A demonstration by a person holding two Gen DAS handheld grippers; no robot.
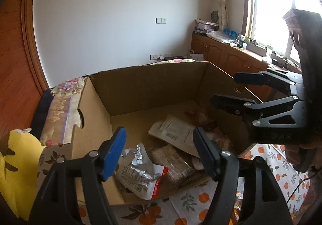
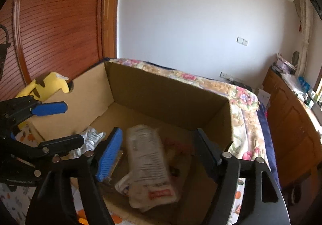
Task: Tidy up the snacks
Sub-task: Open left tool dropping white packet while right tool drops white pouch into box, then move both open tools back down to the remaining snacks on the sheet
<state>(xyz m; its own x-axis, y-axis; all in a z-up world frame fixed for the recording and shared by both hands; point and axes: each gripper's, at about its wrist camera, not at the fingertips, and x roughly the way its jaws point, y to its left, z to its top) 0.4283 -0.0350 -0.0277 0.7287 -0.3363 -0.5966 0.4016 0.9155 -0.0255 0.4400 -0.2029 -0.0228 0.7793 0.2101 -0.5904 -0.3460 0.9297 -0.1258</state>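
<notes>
Bedroom, white wall, wooden cupboards; orange-print cloth (image 1: 271,156) under cardboard box (image 1: 153,84). Snack packets lie inside box on floor: silver bag (image 1: 140,172) at near-left, white packet (image 2: 149,164) in middle, long axis running away from cameras. Left gripper (image 1: 159,152) spread, empty, above silver bag. Right gripper (image 2: 159,152) spread, empty, straddling white packet from above; likely nearer for that one.

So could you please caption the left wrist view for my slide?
Both open grippers above a cardboard box of snack packets.
</notes>
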